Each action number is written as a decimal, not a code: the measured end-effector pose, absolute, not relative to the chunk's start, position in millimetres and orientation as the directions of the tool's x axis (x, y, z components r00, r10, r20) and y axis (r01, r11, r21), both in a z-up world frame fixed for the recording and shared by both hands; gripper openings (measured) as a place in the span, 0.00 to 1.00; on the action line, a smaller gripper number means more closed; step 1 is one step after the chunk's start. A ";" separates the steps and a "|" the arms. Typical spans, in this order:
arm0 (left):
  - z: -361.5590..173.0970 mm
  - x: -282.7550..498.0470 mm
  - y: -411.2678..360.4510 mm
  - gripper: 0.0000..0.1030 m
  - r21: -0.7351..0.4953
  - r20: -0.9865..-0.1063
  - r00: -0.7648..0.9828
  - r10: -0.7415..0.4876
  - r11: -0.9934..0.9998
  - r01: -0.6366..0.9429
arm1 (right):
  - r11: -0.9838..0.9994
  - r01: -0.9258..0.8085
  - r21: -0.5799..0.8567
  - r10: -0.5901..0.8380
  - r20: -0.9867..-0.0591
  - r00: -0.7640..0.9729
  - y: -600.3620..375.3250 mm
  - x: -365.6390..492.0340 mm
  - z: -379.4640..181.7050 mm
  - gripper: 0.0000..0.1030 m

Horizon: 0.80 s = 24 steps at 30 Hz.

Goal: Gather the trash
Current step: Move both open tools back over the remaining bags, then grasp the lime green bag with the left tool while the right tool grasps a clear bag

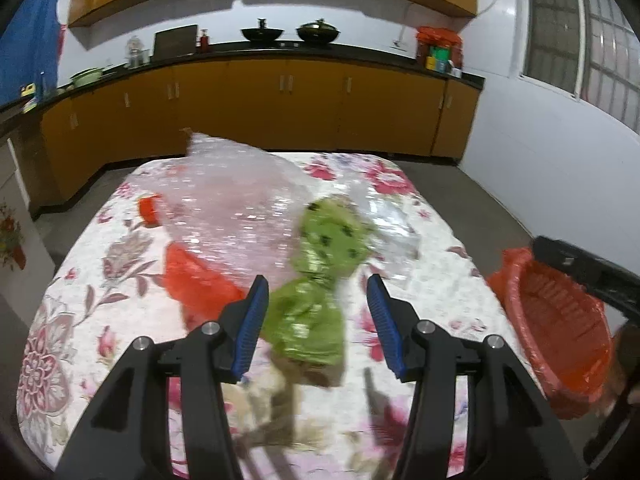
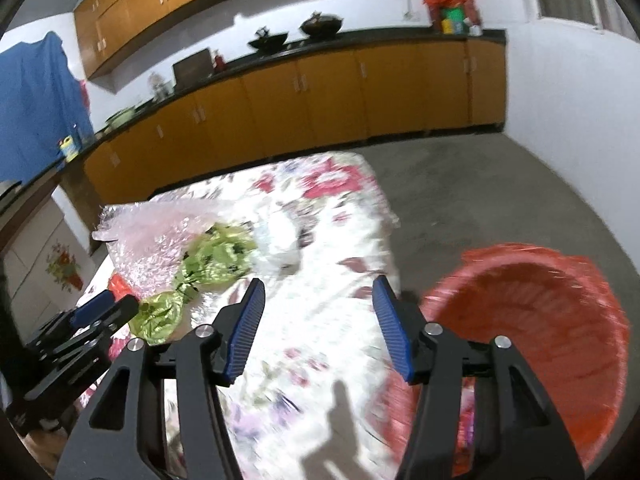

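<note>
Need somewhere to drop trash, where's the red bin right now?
The red bin stands on the floor just off the table's right edge, beside the right gripper.

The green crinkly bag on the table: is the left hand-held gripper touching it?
Cannot tell. In the left wrist view the green bag lies between the left hand-held gripper's open fingers, but blur hides any contact.

We count one green wrapper [image 1: 316,280], one pink bubble-wrap bag [image 1: 236,200], one clear plastic piece [image 1: 392,224] and one red bin [image 2: 532,344]. On the far counter, two woks [image 1: 262,33], plus one floral table [image 1: 100,280].
</note>
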<state>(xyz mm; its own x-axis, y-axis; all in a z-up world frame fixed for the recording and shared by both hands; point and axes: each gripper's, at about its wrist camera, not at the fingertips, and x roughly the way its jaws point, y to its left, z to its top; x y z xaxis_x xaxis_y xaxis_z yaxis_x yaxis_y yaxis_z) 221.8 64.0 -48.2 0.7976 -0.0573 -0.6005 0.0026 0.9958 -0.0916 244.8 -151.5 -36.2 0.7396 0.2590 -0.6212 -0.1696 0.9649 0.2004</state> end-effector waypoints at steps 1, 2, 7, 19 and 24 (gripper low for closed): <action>-48.1 222.6 71.1 0.50 -0.103 -0.602 0.796 -0.057 0.995 -0.007 | 0.962 -0.181 0.205 0.271 -0.634 0.724 -143.4 255.8 -41.2 0.51; -47.7 222.5 76.0 0.50 -0.116 -0.603 0.796 -0.058 0.993 -0.015 | 0.960 -0.188 0.207 0.278 -0.644 0.713 -137.7 263.0 -45.0 0.49; -49.5 222.6 98.2 0.50 -0.142 -0.598 0.801 -0.037 0.988 -0.060 | 0.958 -0.210 0.195 0.286 -0.697 0.658 -104.9 312.0 -68.2 0.45; -50.6 233.8 110.2 0.50 -0.132 -0.593 0.805 -0.032 0.990 -0.058 | 0.973 -0.208 0.102 0.208 -0.779 0.591 -68.1 363.5 -109.6 0.18; -54.8 246.9 90.7 0.50 -0.123 -0.611 0.789 -0.063 0.992 -0.017 | 0.969 -0.202 0.142 0.236 -0.772 0.591 -92.6 337.3 -103.0 0.09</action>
<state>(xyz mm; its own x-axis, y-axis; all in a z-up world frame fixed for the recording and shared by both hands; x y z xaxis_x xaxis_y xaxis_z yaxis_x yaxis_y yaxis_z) 246.9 90.7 -54.8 0.7889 -0.0625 -0.6113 -0.0166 0.9923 -0.1230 337.3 -92.6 -103.0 0.5908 0.2356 -0.7716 -0.2015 0.9692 0.1417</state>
